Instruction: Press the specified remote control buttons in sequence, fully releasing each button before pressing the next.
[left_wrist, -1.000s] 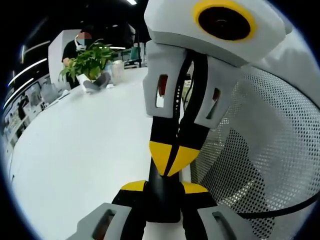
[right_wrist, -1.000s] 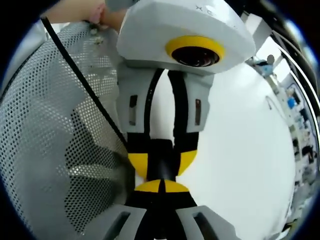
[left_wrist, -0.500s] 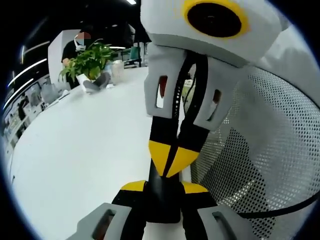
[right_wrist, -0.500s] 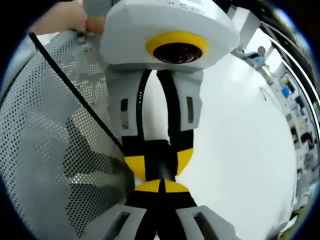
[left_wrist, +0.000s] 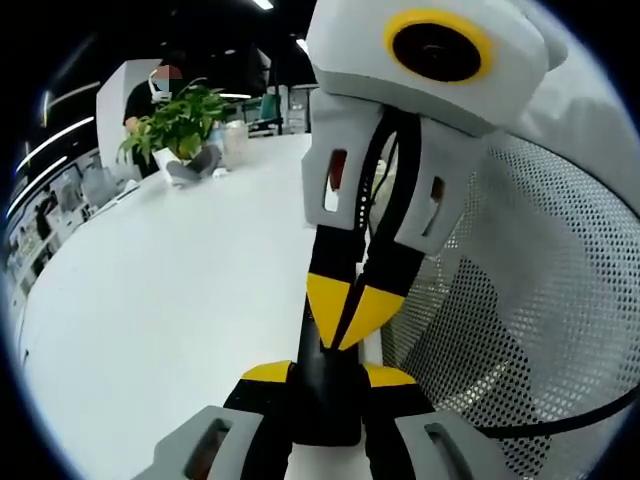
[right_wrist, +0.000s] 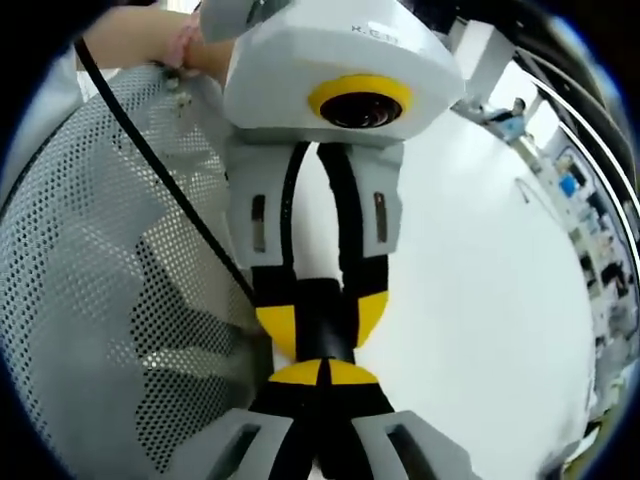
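Observation:
A narrow black remote (left_wrist: 325, 405) stands between the yellow pads of my left gripper (left_wrist: 327, 375), which is shut on it. From above comes my right gripper (left_wrist: 348, 312), its two yellow tips shut together and resting on the remote's upper end. In the right gripper view the left gripper (right_wrist: 322, 320) faces me, clamping the black remote (right_wrist: 322, 300) between its pads. My right gripper (right_wrist: 322, 373) is shut, with its tips against the remote. The remote's buttons are hidden.
A white mesh chair back (left_wrist: 530, 300) stands close beside both grippers (right_wrist: 100, 300). The white table (left_wrist: 170, 280) stretches away. A potted plant (left_wrist: 180, 120) with a person behind it sits at its far end. A hand (right_wrist: 190, 40) holds the left gripper.
The right gripper has shifted slightly to the right in the left gripper view, tips still on the remote. The left gripper keeps its hold.

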